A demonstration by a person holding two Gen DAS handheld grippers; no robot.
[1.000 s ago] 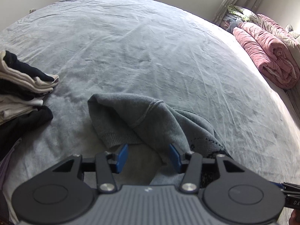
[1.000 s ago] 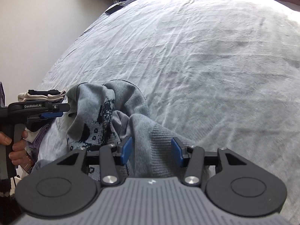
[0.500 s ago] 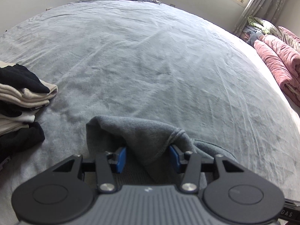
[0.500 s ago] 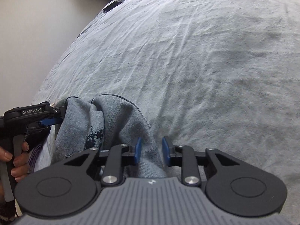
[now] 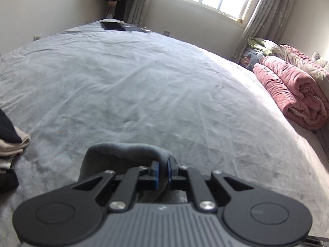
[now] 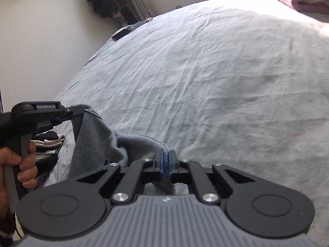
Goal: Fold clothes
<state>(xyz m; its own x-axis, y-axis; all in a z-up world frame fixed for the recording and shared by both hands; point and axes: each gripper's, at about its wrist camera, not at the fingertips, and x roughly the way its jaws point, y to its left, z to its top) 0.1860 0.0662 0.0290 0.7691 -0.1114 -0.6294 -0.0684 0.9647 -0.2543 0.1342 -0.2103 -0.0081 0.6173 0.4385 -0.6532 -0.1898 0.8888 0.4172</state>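
Left of the left gripper (image 5: 161, 172) we note a stack (image 5: 12, 144) of folded clothes, dark and cream, lying on the sheet (image 5: 144, 86) well clear of the jaws. The left jaws are nearly closed, with a fold of the grey sweater (image 5: 123, 154) pinched between the blue pads (image 5: 156, 171). The sweater humps up just ahead and left of the jaws; the rest falls under the gripper body, out of sight. Far ahead of the jaws lies a dark flat object (image 5: 112, 25); we cannot identify it. Right of the jaws, well apart, a rolled pink quilt (image 5: 294, 90) lies at the bed edge.

In the right wrist view, far left of the jaws, a hand (image 6: 18, 160) grips the left gripper (image 6: 77, 113), its tips at the sweater's upper edge. The sweater (image 6: 92, 142) hangs between the two grippers, raised off the sheet (image 6: 205, 72) at both held points. The right gripper (image 6: 165, 162) is closed down on another fold of it, pads (image 6: 161, 162) almost meeting. The stack (image 6: 48, 142) shows behind the sweater.
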